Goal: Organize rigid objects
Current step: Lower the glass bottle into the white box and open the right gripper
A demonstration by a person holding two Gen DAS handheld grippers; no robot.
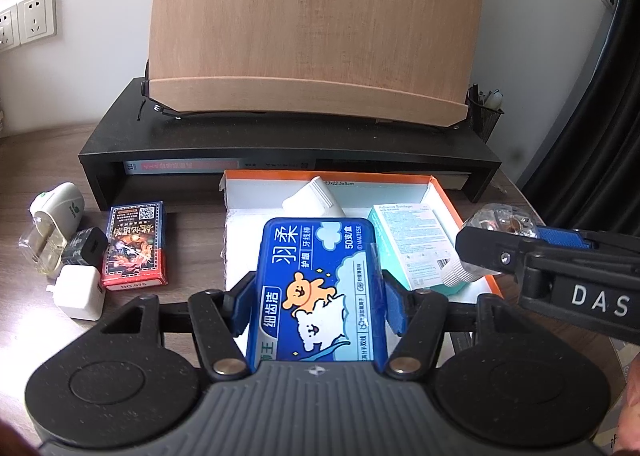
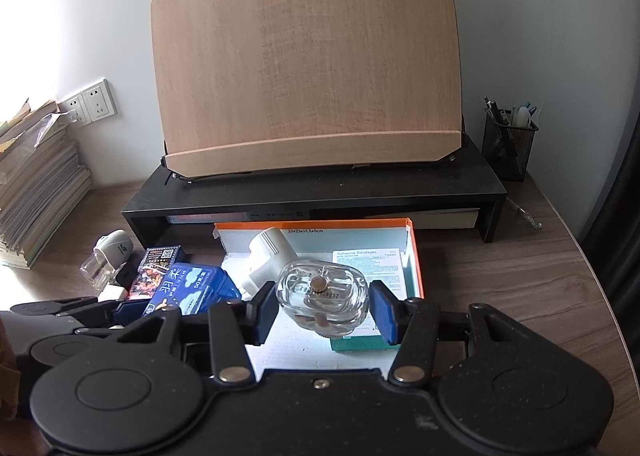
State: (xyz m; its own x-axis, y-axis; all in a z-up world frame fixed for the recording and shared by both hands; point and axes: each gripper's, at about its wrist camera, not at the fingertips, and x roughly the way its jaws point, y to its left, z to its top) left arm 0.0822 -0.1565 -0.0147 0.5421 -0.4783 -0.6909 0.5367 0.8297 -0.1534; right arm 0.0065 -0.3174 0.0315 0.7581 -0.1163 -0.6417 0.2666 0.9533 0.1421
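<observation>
My left gripper (image 1: 320,296) is shut on a blue floss-pick box (image 1: 320,288) with a bear picture, held over the near left part of an orange-rimmed white box (image 1: 440,191). My right gripper (image 2: 324,312) is shut on a clear glass bottle (image 2: 324,296), held above the teal adhesive bandage box (image 2: 368,260) that lies inside the orange-rimmed box (image 2: 414,244). A white plug adapter (image 2: 268,256) lies at the back of that box. In the left wrist view the bottle (image 1: 500,221) shows at the right, over the box's right rim.
Left of the box lie a card deck (image 1: 136,244), a white charger (image 1: 78,292), a black charger (image 1: 86,248) and a white vaporizer (image 1: 56,215). Behind stand a black riser (image 1: 280,143) with a wooden book stand (image 1: 316,27), a mesh pen holder (image 2: 508,143) and stacked books (image 2: 36,183).
</observation>
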